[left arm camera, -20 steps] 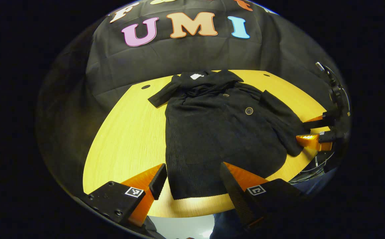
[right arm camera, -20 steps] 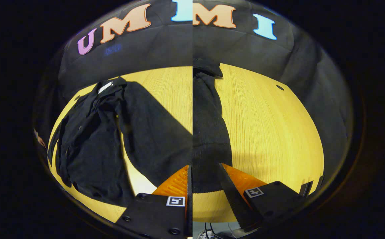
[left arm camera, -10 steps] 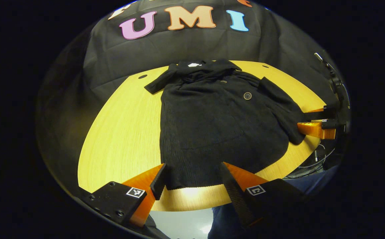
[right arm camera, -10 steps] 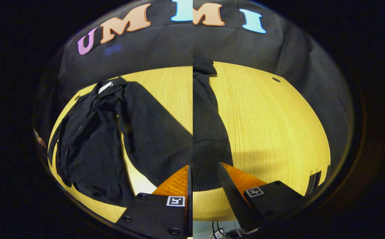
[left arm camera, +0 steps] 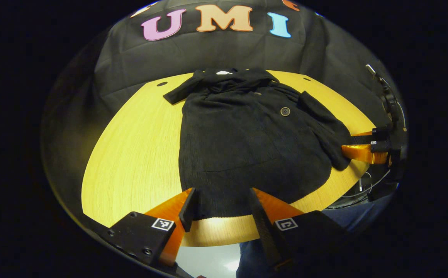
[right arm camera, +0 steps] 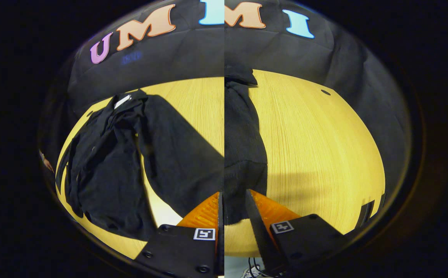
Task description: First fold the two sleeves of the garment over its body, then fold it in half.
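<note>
Your left gripper (left arm camera: 220,204) fingers spread wide over the coat's (left arm camera: 247,135) hem (near counter (left arm camera: 131,154) edge); right gripper (right arm camera: 233,206) fingers narrow around its cuff (right arm camera: 243,185).

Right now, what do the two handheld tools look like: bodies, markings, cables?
Left tool: two wedge-shaped fingers on black blocks, each with a small square black-and-white marker; round screw heads on one block. Right tool: same build and markers. Thin cables show below the table edge. The person wears dark blue trousers.

Both grippers' jaws have narrowed around the garment (left arm camera: 247,143).
</note>
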